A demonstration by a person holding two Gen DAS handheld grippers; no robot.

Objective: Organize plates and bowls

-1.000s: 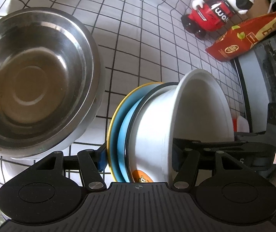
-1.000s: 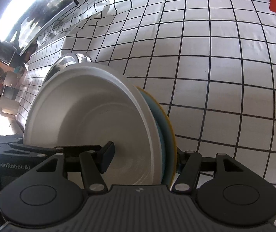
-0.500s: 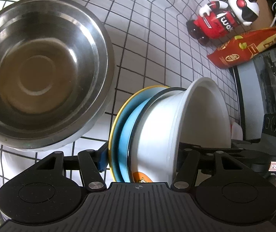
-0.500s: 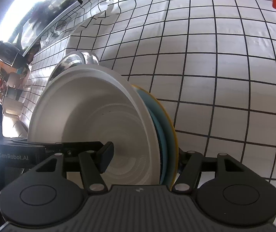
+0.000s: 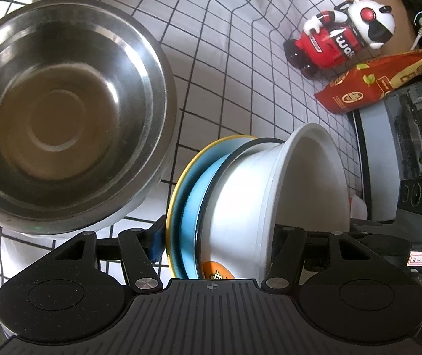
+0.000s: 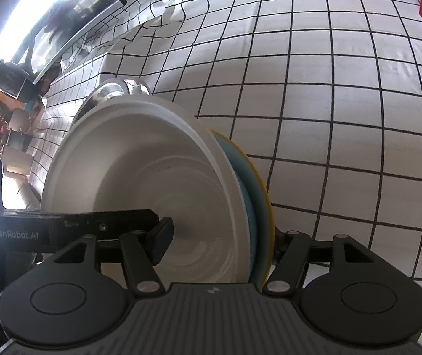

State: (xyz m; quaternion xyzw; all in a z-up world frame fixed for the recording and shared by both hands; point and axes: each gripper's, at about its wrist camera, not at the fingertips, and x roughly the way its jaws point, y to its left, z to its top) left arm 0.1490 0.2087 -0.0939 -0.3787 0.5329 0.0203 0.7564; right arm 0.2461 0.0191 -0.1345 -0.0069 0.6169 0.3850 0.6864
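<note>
A stack stands on edge between both grippers: a white bowl [image 5: 240, 207] [image 6: 151, 177], a blue dark-rimmed plate [image 5: 194, 207] [image 6: 248, 207] and a yellow plate [image 5: 175, 204] [image 6: 265, 201]. My left gripper [image 5: 216, 236] is shut on the stack, its blue pad against the yellow plate and its other finger inside the bowl. My right gripper [image 6: 221, 236] grips the same stack from the opposite side, one pad inside the bowl and the other finger hidden behind the yellow plate. A large steel bowl [image 5: 62, 112] [image 6: 113, 91] sits on the checked cloth just beyond the stack.
A white cloth with black grid lines [image 6: 329, 103] covers the table. A red and white robot toy [image 5: 341, 38] and a red snack bag [image 5: 370, 85] stand at the back right. A dark appliance [image 5: 403, 148] lines the right edge.
In the left wrist view the steel bowl has slid right and down as the view turned a little. The stack stays in both grips. The right wrist view is almost unchanged.
</note>
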